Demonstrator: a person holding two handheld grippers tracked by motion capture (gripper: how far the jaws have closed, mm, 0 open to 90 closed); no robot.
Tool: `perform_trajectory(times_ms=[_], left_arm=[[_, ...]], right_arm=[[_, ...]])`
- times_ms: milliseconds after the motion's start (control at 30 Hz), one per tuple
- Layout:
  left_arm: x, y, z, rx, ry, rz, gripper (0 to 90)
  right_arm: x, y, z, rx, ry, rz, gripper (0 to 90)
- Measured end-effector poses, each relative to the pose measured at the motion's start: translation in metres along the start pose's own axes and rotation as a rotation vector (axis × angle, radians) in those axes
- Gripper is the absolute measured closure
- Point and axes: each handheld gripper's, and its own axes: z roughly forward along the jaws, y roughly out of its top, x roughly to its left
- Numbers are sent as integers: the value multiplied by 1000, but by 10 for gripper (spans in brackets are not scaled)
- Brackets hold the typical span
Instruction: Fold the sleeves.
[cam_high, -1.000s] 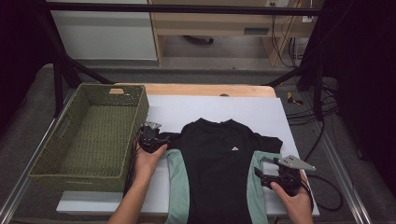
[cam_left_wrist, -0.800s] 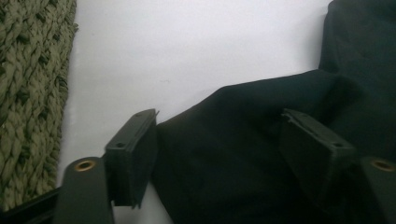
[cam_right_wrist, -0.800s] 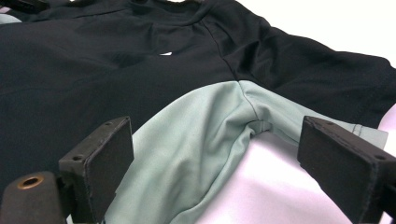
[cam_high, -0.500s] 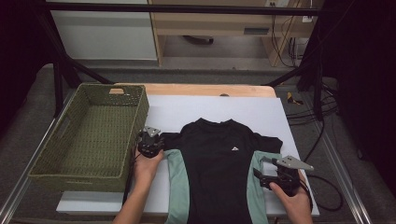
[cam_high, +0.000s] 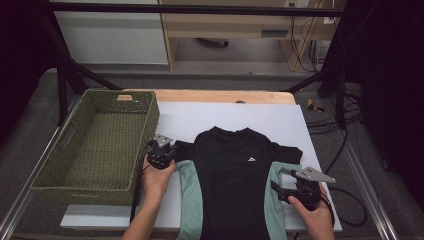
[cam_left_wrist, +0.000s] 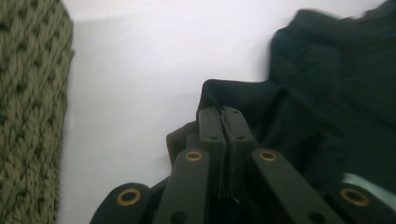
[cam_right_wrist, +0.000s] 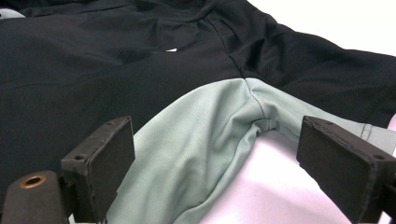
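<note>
A black t-shirt (cam_high: 235, 175) with pale green side panels lies flat on the white mat, collar to the far side. My left gripper (cam_high: 172, 150) is at the shirt's left sleeve. Its jaws have just been closing and are now shut on the black sleeve edge (cam_left_wrist: 299, 126), with the left gripper's tips (cam_left_wrist: 223, 112) pinching the cloth. My right gripper (cam_high: 275, 187) rests at the shirt's right side. The right gripper (cam_right_wrist: 219, 149) stands open, its pads either side of the green panel (cam_right_wrist: 201, 140) below the right sleeve, apart from the cloth.
A woven green basket (cam_high: 145, 145) stands left of the shirt, close beside my left hand, and its wall (cam_left_wrist: 28, 116) shows in the left gripper view. The white mat (cam_high: 300, 130) extends beyond the collar. Cables lie off the table's right edge.
The left gripper's jaws have closed on the sleeve, and the left hand has shifted slightly toward the person. The right gripper has stayed put.
</note>
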Motion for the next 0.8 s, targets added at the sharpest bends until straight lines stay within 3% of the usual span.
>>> perform_trajectory(times_ms=[133, 200, 367, 600, 700, 800], left_arm=[[-16, 4, -12, -2, -68, 24, 879], [-30, 6, -17, -3, -103, 55, 879], [-60, 14, -15, -14, -167, 97, 882], [-86, 5, 13, 53, -183, 140, 879], [-93, 1, 16, 51, -193, 163, 867], [-96, 2, 14, 38, -206, 170, 790]], right_arm=[[0, 0, 0, -4, 0, 0, 122], [0, 0, 0, -5, 0, 1, 121], [0, 0, 0, -3, -2, -4, 121], [-2, -1, 0, 1, -1, 0, 121], [-2, -1, 0, 3, 1, -2, 121], [-2, -1, 1, 8, 2, -6, 121]])
